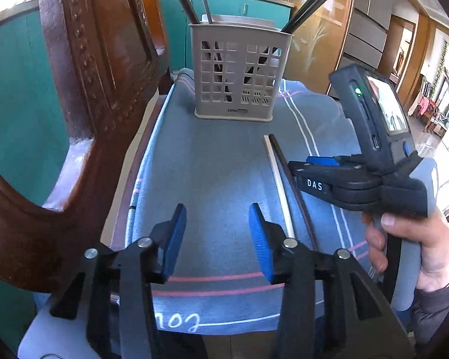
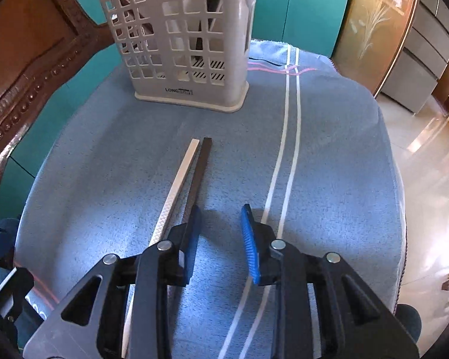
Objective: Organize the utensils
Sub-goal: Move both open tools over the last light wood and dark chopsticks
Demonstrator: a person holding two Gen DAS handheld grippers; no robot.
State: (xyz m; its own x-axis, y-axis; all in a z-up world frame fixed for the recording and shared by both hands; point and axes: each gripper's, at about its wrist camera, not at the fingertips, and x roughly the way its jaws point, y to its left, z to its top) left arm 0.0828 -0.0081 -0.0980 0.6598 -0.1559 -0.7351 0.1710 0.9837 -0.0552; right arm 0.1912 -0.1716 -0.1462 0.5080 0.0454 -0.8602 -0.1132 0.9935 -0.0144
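Fingers of the left gripper [image 1: 217,240] stand spread over bare blue towel [image 1: 218,161], pinching nothing, while the right gripper [image 2: 221,239] hangs part-open just right of the white chopstick [image 2: 176,184] and dark chopstick [image 2: 199,173], which lie side by side, seemingly awaiting pickup. Behind them stands the slotted utensil holder [image 1: 239,74], already holding several utensils. A carved wooden chair back [image 1: 83,89] rises left, teal cabinets [image 2: 311,3] behind.
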